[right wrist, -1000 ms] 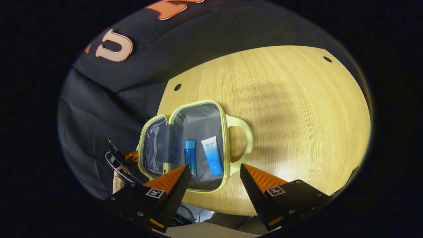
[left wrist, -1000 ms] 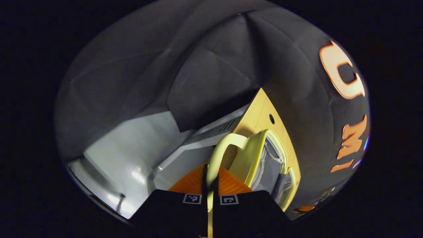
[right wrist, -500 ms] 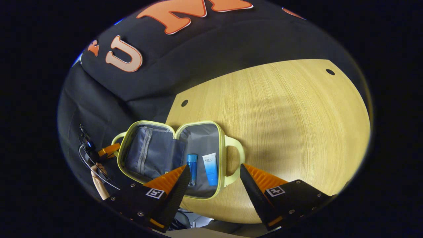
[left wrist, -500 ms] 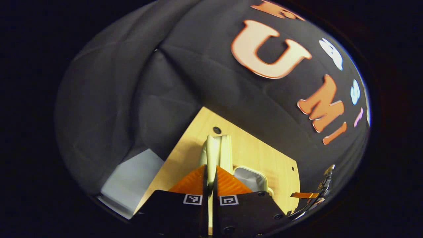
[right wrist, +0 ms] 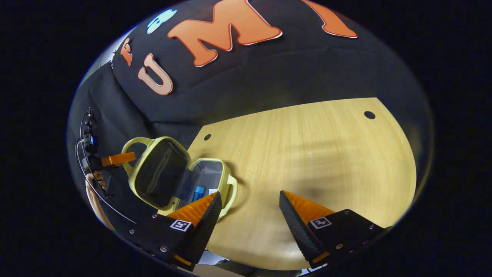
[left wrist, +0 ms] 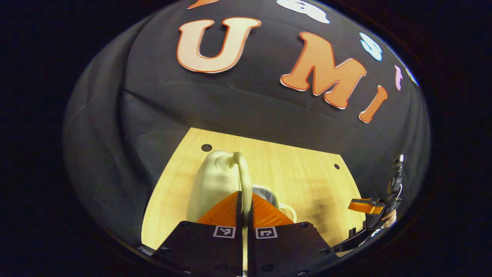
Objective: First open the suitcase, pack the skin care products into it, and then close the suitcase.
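Note:
The pale yellow-green suitcase [right wrist: 209, 181] lies on the wooden table with its lid [right wrist: 159, 173] tilted up, about half way over the grey-lined base. Inside the base lie a blue bottle [right wrist: 198, 190] and a white and blue tube [right wrist: 212, 191], partly hidden by my right finger. My left gripper [left wrist: 245, 198] is shut on the lid's handle [left wrist: 240, 169], with the lid's back [left wrist: 213, 182] just ahead. In the right gripper view the left gripper [right wrist: 115, 158] grips that handle [right wrist: 128, 148]. My right gripper [right wrist: 250, 204] is open, above the table to the right of the case.
The wooden table [right wrist: 307, 154] has small round holes near its far corners, and its left edge runs beside the case. A hand [right wrist: 94, 184] holds the left gripper. The right gripper [left wrist: 365, 206] is at the far right of the left gripper view.
The lid has swung up from lying flat open to standing tilted over the base, carried by my left gripper. My right gripper has drawn back to the right, away from the case.

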